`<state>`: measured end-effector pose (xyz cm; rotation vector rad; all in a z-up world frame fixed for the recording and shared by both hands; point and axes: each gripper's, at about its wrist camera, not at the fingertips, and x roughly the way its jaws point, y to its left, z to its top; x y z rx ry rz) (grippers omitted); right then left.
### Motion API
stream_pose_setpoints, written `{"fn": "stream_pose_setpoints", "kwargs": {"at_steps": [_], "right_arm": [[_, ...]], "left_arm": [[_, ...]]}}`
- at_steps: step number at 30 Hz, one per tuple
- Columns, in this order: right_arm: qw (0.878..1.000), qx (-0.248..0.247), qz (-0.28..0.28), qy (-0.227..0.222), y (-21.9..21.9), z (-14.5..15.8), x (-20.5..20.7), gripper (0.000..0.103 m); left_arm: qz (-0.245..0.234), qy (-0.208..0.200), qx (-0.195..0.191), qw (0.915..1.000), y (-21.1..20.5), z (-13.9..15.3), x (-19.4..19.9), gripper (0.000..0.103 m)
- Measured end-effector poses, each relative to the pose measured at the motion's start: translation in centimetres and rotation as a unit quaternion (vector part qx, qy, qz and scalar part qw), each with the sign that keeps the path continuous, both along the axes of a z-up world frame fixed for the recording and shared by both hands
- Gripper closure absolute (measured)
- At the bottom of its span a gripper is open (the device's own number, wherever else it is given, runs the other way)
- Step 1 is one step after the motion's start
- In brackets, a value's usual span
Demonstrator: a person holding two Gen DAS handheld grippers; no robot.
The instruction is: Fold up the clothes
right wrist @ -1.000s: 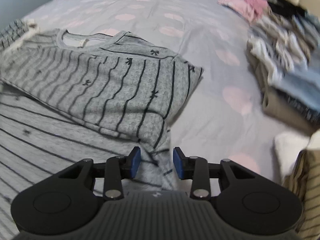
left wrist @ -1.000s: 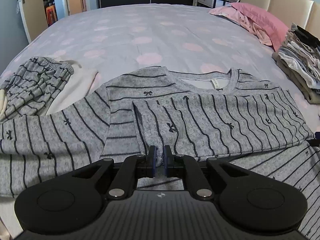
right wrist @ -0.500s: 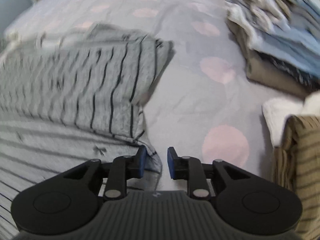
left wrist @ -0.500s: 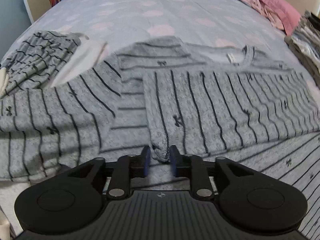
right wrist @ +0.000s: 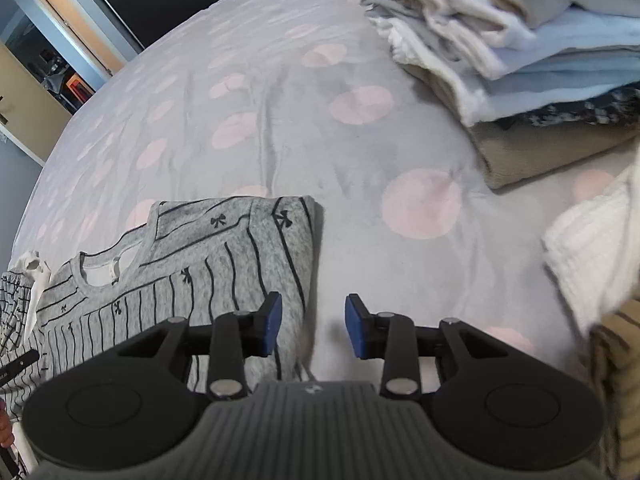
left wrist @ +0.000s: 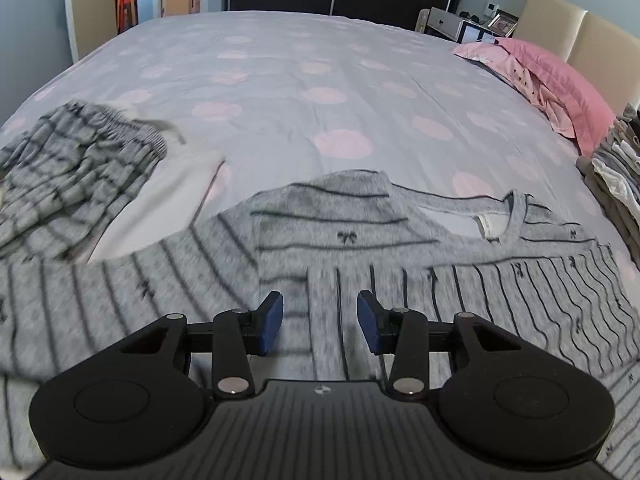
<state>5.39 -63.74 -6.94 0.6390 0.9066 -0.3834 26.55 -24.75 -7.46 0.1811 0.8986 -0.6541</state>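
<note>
A grey long-sleeved top with black stripes and bows (left wrist: 360, 236) lies on the bed, neck away from me. Its right sleeve (left wrist: 500, 300) is folded across the chest; its left sleeve (left wrist: 120, 292) stretches out to the left. My left gripper (left wrist: 319, 318) is open and empty, just above the cuff end of the folded sleeve. In the right wrist view the top's folded right edge (right wrist: 240, 264) shows. My right gripper (right wrist: 313, 326) is open and empty, above that edge and the bare sheet.
The bed sheet (left wrist: 320, 92) is grey with pink dots. Matching striped trousers (left wrist: 68, 176) and a white garment (left wrist: 160, 200) lie at the left. A pink pillow (left wrist: 560, 84) and a stack of folded clothes (right wrist: 520, 40) are at the right. A white knit (right wrist: 592, 248) is near right.
My left gripper has opened and let go of the sleeve cuff, then lifted. My right gripper has opened wider and swung right, off the top's edge.
</note>
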Motion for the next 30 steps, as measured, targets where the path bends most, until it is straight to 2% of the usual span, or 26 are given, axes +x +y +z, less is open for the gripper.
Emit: {"fn": "stream_pose_setpoints", "kwargs": {"at_steps": [4,6,7,9,12,16,18,20,22,30], "right_arm": [[1.0,0.017,-0.013,-0.018,-0.8,-0.5,1.3,0.062],[0.999,0.022,-0.021,-0.022,-1.2,-0.7,2.0,0.059],[0.999,0.025,-0.025,-0.023,-1.5,-0.8,2.3,0.059],[0.999,0.031,-0.033,-0.027,-2.0,-1.0,3.0,0.059],[0.998,0.039,-0.046,-0.033,-2.7,-1.2,4.0,0.058],[0.996,0.05,-0.062,-0.04,-3.6,-1.6,5.3,0.058],[0.996,0.053,-0.064,-0.041,-3.8,-1.8,6.0,0.058],[0.996,0.054,-0.06,-0.041,-3.7,-1.9,6.6,0.058],[0.997,0.051,-0.054,-0.038,-3.6,-2.1,7.1,0.058],[0.998,0.044,-0.043,-0.022,-3.0,-3.4,8.7,0.059]], "left_arm": [[-0.007,0.008,-0.001,0.9999,-1.5,-1.6,1.1,0.066],[-0.012,0.002,-0.002,0.9999,-1.8,-2.1,0.9,0.086],[-0.013,-0.002,-0.002,0.9999,-1.9,-2.3,0.7,0.1],[-0.018,-0.008,-0.016,0.9997,-1.8,-2.1,0.4,0.101],[-0.023,-0.028,-0.037,0.9987,-1.2,-0.2,0.0,0.101],[-0.005,-0.041,-0.036,0.9985,-0.2,2.0,0.8,0.101],[0.003,-0.055,-0.007,0.9985,0.1,1.9,1.3,0.102],[0.019,-0.048,0.005,0.9987,0.7,1.3,1.9,0.102],[0.025,-0.031,0.005,0.9992,1.1,0.3,2.4,0.101],[0.024,-0.02,0.003,0.9995,1.1,-0.9,2.2,0.101]]}}
